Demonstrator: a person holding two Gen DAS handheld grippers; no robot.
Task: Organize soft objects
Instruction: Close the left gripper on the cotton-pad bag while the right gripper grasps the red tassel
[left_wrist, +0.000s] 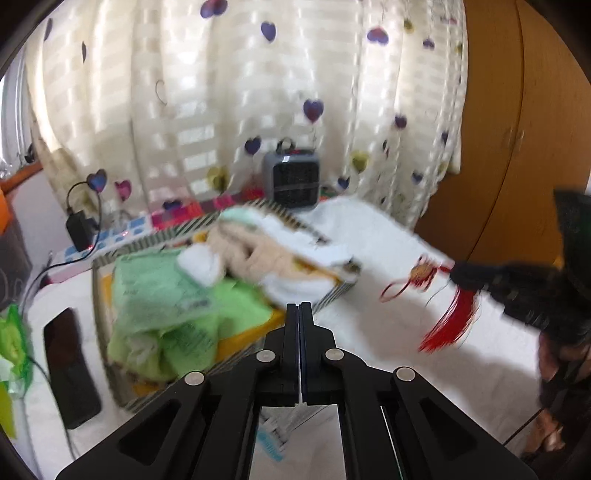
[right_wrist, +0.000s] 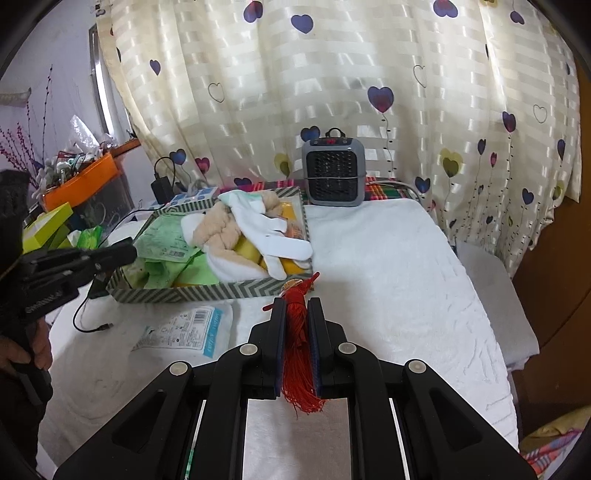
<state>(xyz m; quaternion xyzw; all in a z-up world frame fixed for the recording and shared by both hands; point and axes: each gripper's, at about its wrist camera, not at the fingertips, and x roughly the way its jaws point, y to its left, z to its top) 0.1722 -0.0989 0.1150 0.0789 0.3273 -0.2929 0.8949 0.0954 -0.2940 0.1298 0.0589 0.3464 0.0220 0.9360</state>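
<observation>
**Red tassel clamped, tray of soft things ahead**

The right gripper (right_wrist: 296, 306) clenches a red tassel (right_wrist: 298, 354) between its pads, fringe trailing back toward the camera. The left gripper (left_wrist: 299, 308) is pressed together on nothing. Just ahead of both, on the white towel (right_wrist: 388, 266), stands the striped tray (right_wrist: 207, 291) holding green packets (right_wrist: 166, 242), a beige plush (right_wrist: 221, 232) and a white glove (right_wrist: 273, 236). Beyond it sits a grey heater (right_wrist: 333, 170)

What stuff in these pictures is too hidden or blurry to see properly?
- Bottom of the striped box: both views, hidden by the white glove, beige plush and green packets piled inside.
- Print on the white packet: right wrist view, too small.
- The packet again: left wrist view, hidden behind the shut left gripper.
- Red tassel ornament: left wrist view, blurred.
</observation>
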